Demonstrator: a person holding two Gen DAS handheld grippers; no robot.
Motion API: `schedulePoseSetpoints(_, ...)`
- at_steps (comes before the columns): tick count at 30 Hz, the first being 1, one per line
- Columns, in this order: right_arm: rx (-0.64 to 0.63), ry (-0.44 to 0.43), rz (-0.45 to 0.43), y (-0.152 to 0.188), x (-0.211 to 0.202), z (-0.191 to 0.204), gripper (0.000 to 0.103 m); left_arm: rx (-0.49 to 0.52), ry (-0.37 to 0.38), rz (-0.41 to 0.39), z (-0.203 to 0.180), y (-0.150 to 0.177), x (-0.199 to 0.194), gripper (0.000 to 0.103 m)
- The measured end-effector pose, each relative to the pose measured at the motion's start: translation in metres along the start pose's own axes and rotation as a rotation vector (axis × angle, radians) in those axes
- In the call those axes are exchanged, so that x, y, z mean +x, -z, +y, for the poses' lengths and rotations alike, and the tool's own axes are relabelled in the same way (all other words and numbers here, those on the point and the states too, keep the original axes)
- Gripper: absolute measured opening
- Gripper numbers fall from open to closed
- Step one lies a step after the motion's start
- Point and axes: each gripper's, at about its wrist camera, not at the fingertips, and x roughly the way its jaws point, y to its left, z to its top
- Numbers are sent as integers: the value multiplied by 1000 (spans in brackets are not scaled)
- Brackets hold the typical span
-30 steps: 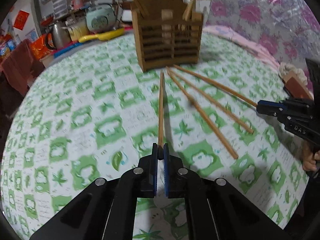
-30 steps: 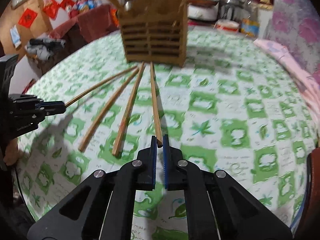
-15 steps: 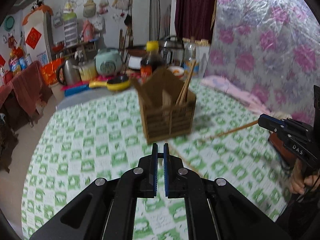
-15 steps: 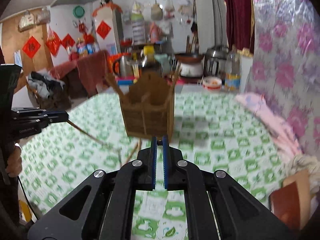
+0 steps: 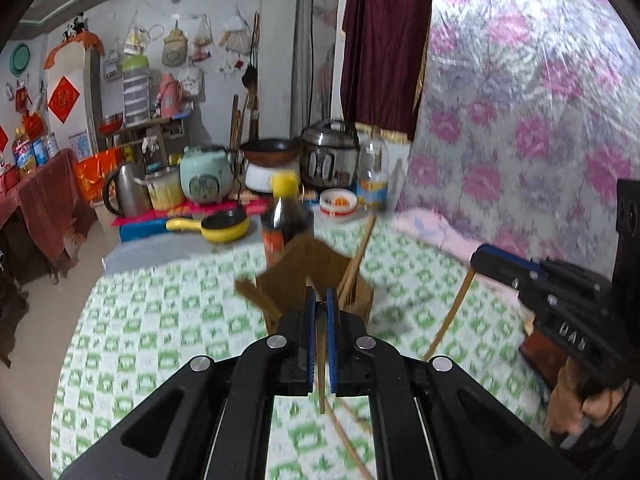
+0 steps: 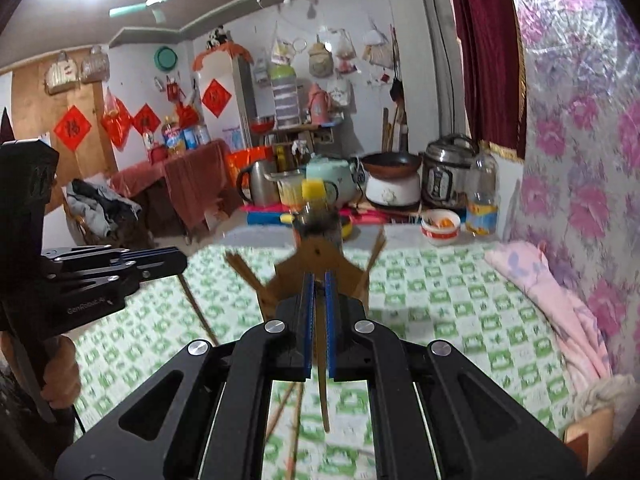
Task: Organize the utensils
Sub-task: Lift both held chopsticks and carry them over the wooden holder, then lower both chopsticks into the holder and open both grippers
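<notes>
The left gripper pinches 1 slim wooden chopstick hanging between ribbed blue pads. Beyond stands the slatted wooden holder on the green-checked tablecloth. The right gripper likewise clamps 1 dangling second chopstick.

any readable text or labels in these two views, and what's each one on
"GenRobot.AI": printed on the side of the left gripper, seen from the right wrist view.
"DAS": on the body of the right gripper, seen from the left wrist view, tilted.
Red paper squares on the wall: each bears one character, too blurred to read.
Dark sauce bottle and clear bottle: labels too blurred to read.
</notes>
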Motion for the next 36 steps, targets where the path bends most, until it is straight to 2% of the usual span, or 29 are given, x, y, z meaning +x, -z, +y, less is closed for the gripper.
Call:
schedulePoseSetpoints(3,9,-6,-51,-19,1,3,6,-11,-7,-54,1,-24,-2,6)
schedulePoseSetpoints(9,63,44,-197,-47,15,5,6,-48,-52,-142,6,-60,13,6)
schedulePoseSetpoints(14,92,99,-264,-46,41,-2,6,-74,-114,-179,10,-64,44,6)
schedulePoseSetpoints(19,137,75,-259,-41,75,-21,6,-96,-137,-151,21,-50,77,6)
schedulePoseSetpoints(22,120,48,-181,-41,98,-22,7,-109,-114,-110,30,-41,94,6)
schedulePoseSetpoints(24,114,39,-115,-39,113,-23,13,-120,-104,-66,36,-37,106,17)
schedulePoseSetpoints(26,137,47,-96,-35,119,-26,20,-150,-92,-42,45,-34,111,63)
schedulePoseSetpoints(28,138,53,-76,-33,123,-28,22,-193,-69,-53,54,-31,108,72)
schedulePoseSetpoints(30,130,70,-76,-32,123,-27,30,-205,-55,-42,59,-31,106,77)
schedulePoseSetpoints(31,127,77,-77,-31,122,-26,34,-210,-54,-40,60,-30,105,83)
schedulePoseSetpoints(32,125,78,-80,-32,121,-26,42,-215,-56,-38,62,-29,103,89)
schedulePoseSetpoints(33,125,82,-85,-32,119,-25,52,-222,-65,-38,63,-28,102,92)
schedulePoseSetpoints(36,119,94,-105,-32,112,-22,72,-229,-90,-35,65,-28,100,96)
